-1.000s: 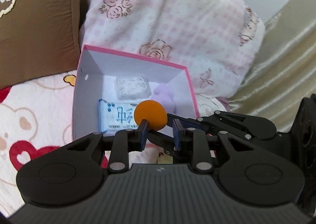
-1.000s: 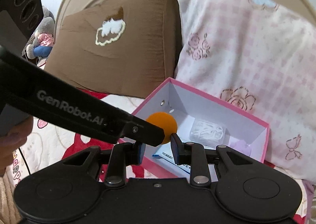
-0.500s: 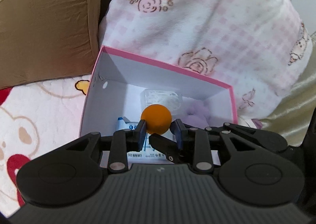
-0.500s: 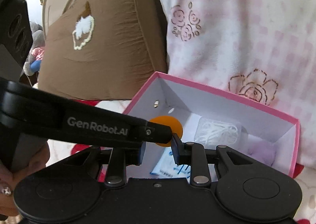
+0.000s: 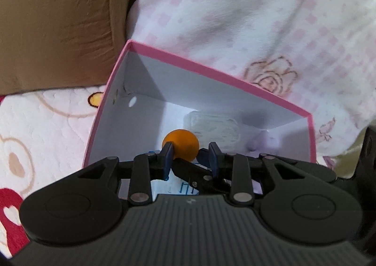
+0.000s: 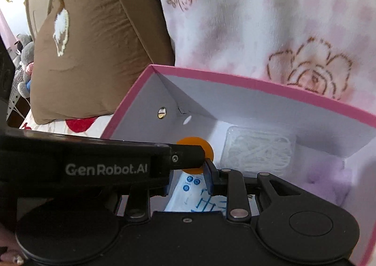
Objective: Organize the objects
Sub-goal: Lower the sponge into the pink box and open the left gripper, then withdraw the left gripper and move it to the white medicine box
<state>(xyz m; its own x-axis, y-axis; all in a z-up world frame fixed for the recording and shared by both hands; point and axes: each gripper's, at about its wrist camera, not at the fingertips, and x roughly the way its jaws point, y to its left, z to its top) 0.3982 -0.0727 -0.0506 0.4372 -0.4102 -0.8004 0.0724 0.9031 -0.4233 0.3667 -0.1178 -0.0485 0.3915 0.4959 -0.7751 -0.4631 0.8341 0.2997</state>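
The right hand-held gripper (image 6: 188, 172) pinches the ball (image 5: 182, 142) low inside the box (image 5: 211, 71), above the tissue pack (image 6: 202, 202). The left hand-held gripper (image 5: 189, 152), crossing it, has just been opening around the ball, one pad already clear. Once released, the ball could bounce out, or the crossed fingers could snag.

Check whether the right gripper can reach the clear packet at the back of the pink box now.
Probably yes: the pink box is open on top, and the clear packet lies uncovered ahead of the right gripper.
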